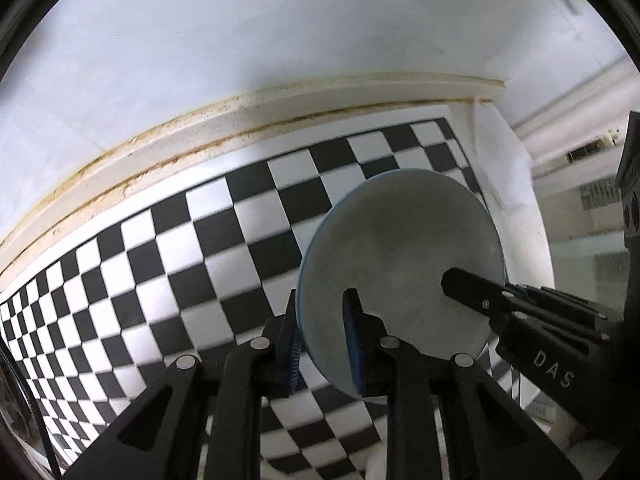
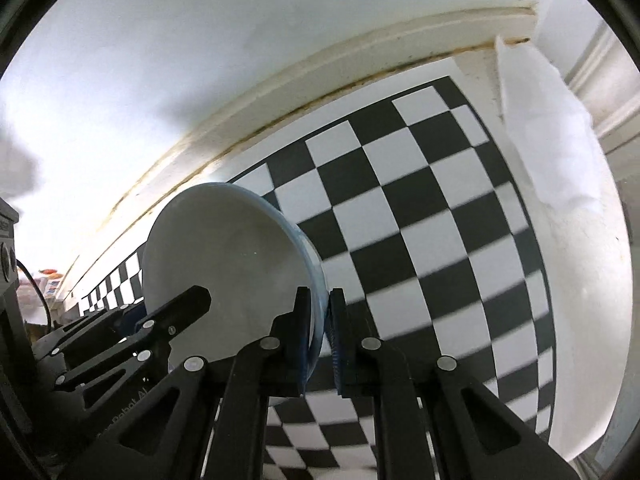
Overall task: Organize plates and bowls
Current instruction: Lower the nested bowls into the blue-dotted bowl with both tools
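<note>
Held bowl (image 1: pixel 400 248) by opposite rims | left gripper (image 1: pixel 324 340) and right gripper (image 2: pixel 320 340) jaws clamped on rim | above checkered worktop (image 1: pixel 224 248) | best kept level, both moved together.

White bowl (image 1: pixel 400 240) with pale blue rim, tilted, above the checkered cloth (image 1: pixel 180 248).

Bowls: one, a white bowl (image 1: pixel 400 248) with a pale blue rim, seen from both wrists (image 2: pixel 224 248)
Grippers: two, the left gripper (image 1: pixel 325 336) and the right gripper (image 2: pixel 320 332)
Fingers per gripper: two, each with a blue pad
Checkered cloths: one, black-and-white checkered cloth (image 1: pixel 180 248) covering the counter
White folded sheets: one, white sheet (image 2: pixel 560 160) at the cloth's right edge
Plates: cannot tell of any
</note>
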Tool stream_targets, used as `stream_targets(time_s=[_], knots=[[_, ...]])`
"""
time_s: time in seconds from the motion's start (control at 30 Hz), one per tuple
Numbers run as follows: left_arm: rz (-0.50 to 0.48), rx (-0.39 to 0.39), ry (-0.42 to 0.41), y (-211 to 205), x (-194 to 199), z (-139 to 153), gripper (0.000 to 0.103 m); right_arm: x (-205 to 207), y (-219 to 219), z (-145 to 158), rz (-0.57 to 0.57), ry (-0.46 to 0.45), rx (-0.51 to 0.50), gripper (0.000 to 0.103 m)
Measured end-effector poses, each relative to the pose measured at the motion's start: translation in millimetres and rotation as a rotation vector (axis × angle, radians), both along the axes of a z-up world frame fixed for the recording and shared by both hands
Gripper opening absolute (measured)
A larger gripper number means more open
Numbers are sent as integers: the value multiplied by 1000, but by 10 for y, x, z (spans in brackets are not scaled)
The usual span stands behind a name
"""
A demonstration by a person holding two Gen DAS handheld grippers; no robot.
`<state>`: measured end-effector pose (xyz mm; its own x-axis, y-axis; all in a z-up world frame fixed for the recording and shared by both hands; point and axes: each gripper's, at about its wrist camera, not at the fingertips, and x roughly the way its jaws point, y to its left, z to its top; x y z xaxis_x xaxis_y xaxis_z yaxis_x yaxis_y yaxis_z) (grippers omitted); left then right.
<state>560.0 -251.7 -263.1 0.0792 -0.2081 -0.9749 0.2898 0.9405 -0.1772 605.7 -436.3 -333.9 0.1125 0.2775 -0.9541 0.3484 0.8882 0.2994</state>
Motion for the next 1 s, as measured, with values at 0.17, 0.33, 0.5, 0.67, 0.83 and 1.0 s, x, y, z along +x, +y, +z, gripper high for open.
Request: stream_targets(time_s=[0.17, 0.33, 0.5, 0.67, 0.83, 1.0], knots=[[-20, -10, -24, 26, -424, 290, 17, -399, 74, 309, 9, -29, -5, 11], [-46, -19, -34, 33, -918, 491, 17, -960, 109, 626, 8, -49, -7, 11], [-75, -25, -10, -50, -1361, 474, 17, -1576, 122, 830, 7, -46, -17, 11], [-102, -14, 37, -133, -1727, 291, 17, -2030, 115, 754, -2, -13, -14, 11], [-122, 21, 63, -211, -1955, 111, 17, -2375, 105, 542, -13, 35, 2, 11], [-113, 46, 86, -217, -1996, -27, 17, -2547, 146, 368, -6, 70, 10, 12]])
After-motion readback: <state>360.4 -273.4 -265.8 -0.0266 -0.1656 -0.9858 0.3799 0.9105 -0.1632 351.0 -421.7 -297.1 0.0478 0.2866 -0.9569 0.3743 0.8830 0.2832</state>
